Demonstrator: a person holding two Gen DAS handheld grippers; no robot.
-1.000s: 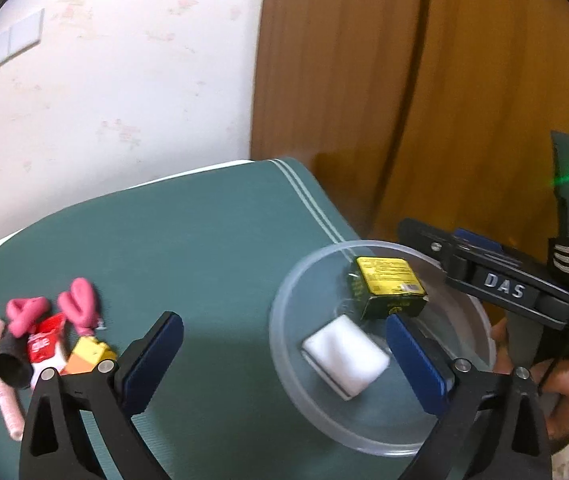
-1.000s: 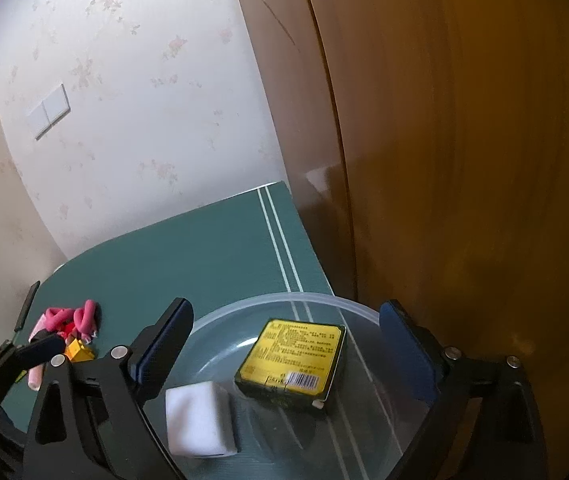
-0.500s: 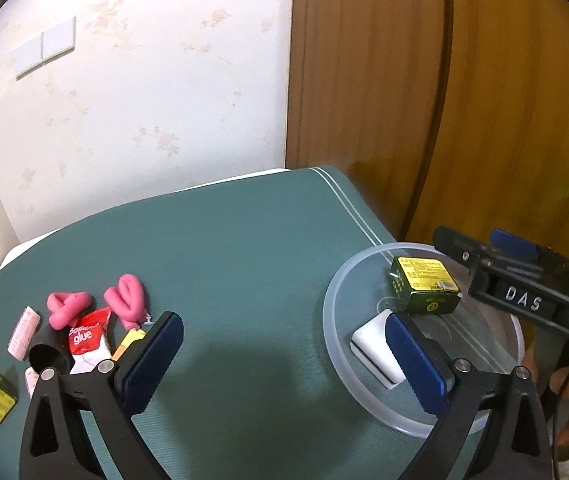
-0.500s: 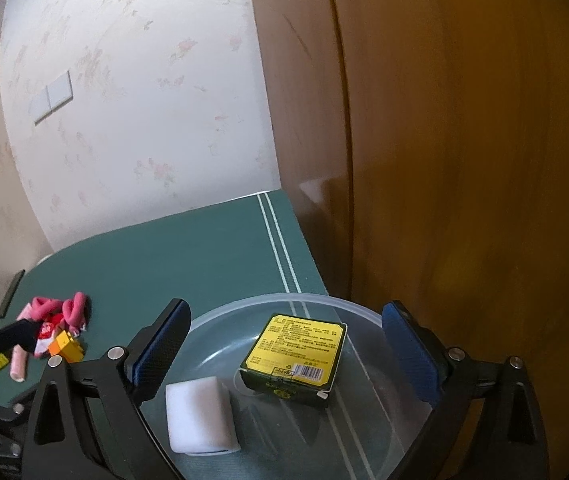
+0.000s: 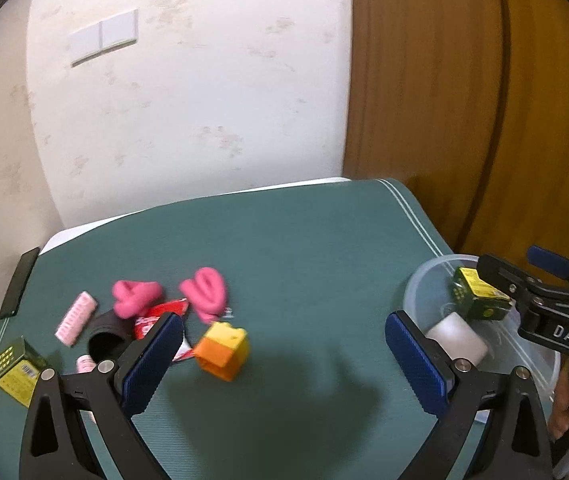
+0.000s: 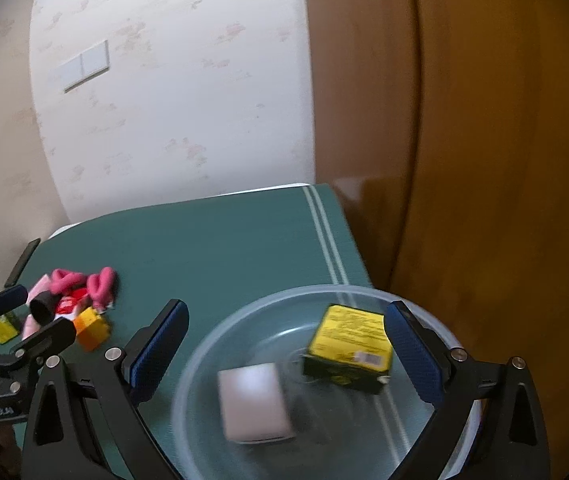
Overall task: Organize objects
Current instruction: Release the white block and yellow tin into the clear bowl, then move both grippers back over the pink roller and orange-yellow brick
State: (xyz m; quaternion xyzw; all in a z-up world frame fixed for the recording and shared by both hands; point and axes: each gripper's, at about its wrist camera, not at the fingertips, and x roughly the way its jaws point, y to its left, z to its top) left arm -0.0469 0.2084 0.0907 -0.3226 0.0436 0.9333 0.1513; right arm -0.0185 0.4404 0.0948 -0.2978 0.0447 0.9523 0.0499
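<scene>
Far left on the green mat (image 5: 308, 240), around nine o'clock in the left wrist view: a loose pile. A yellow-and-green box (image 5: 16, 364) at the edge, a pink ribbed roller (image 5: 75, 319), a black tube (image 5: 105, 338), two pink curled pieces (image 5: 137, 293) (image 5: 205, 288), a red packet (image 5: 155, 318), then an orange-and-yellow block (image 5: 224, 346) nearest the middle. All still outside the bowl, so sorting looks only partly done.

Risks from here, as a guess: pile tightly packed, several pieces touching, so closing on the block could drag the red packet along or flick the soft pink pieces off the mat. Block is tilted and blurred; a corner grip may let it twist out. On the right, the bowl sits close to the mat's three o'clock edge; a nudge from either tool could slide it off.

Left gripper (image 5: 284, 364): jaws spread wide, nothing held, hovering above bare mat, block just inside the left pad at ten o'clock.

At three o'clock, clear bowl (image 6: 204, 344) holding a white block (image 6: 254, 404) and a second yellow-and-green box (image 6: 348, 340).

Right gripper (image 6: 284, 360): jaws likewise wide apart and empty, pointed down over the bowl, pads straddling its contents.
</scene>
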